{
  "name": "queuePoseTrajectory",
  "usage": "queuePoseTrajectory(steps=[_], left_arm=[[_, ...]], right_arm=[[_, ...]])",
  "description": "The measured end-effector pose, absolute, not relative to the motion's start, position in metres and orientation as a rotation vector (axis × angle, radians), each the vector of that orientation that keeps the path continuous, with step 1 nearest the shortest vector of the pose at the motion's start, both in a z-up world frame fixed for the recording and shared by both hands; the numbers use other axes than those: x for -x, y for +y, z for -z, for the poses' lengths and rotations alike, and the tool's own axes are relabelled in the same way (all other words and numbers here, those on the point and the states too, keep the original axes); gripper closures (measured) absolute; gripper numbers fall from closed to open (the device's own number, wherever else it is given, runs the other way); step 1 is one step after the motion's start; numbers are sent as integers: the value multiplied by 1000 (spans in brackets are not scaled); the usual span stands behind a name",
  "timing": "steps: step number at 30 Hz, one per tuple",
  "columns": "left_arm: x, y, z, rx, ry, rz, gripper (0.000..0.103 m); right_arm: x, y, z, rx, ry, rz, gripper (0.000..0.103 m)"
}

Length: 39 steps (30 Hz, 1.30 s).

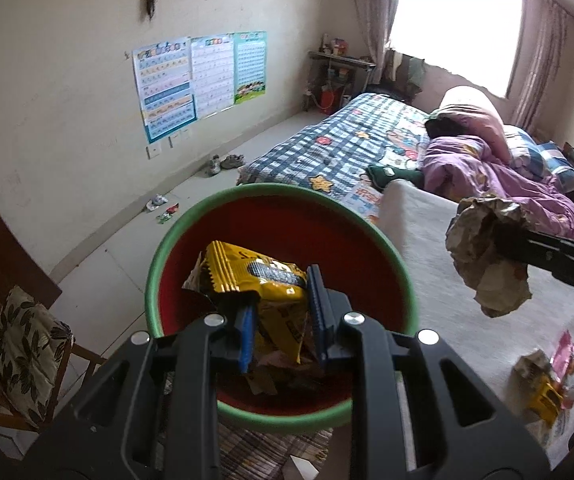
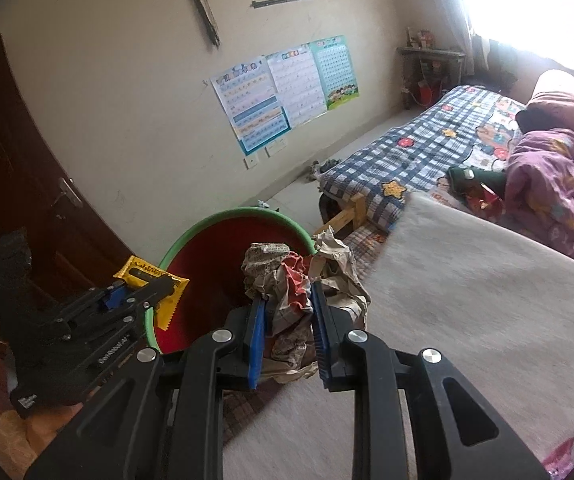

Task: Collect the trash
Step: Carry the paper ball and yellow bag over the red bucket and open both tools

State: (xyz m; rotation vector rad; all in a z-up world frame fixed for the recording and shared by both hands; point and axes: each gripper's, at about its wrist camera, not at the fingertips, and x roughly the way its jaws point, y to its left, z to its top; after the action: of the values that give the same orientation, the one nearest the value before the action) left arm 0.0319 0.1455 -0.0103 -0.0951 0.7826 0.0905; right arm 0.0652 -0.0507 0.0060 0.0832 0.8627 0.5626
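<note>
A red bin with a green rim (image 1: 387, 248) stands on the floor beside the bed; the right wrist view shows that bin (image 2: 207, 264) too. My left gripper (image 1: 283, 312) is shut on a yellow snack wrapper (image 1: 255, 272) and holds it over the bin's mouth. My right gripper (image 2: 287, 312) is shut on a wad of crumpled paper (image 2: 287, 280), held at the bin's right rim. The left wrist view shows that crumpled paper (image 1: 483, 252) hanging at the right, above the beige bed cover. Scraps of paper lie at the bottom of the bin.
More wrappers (image 1: 547, 384) lie on the beige bed cover (image 1: 447, 280) at the right. Small bits of litter (image 1: 163, 208) sit on the floor by the wall, with shoes (image 1: 225, 162) further back. A cushioned chair (image 1: 23, 348) stands at the left, beside a dark door (image 2: 19, 184).
</note>
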Motion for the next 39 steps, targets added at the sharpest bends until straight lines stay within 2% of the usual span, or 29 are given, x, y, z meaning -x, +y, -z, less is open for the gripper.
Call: queuePoseTrajectory(steps=[23, 25, 27, 28, 29, 39], left_arm=[[-67, 169, 51, 137, 887, -94, 80], [-69, 168, 52, 131, 892, -88, 73], [-68, 168, 53, 130, 888, -94, 46], [-68, 169, 52, 133, 882, -96, 42], [-66, 169, 52, 135, 876, -98, 42], [-55, 168, 36, 137, 845, -118, 36]], right_arm=[[-110, 7, 39, -71, 972, -614, 79], [-111, 6, 40, -79, 973, -612, 77], [-112, 5, 40, -85, 974, -613, 62], [-112, 5, 40, -86, 968, -611, 57], [-111, 5, 38, -86, 963, -610, 54], [-100, -1, 20, -74, 917, -622, 54]])
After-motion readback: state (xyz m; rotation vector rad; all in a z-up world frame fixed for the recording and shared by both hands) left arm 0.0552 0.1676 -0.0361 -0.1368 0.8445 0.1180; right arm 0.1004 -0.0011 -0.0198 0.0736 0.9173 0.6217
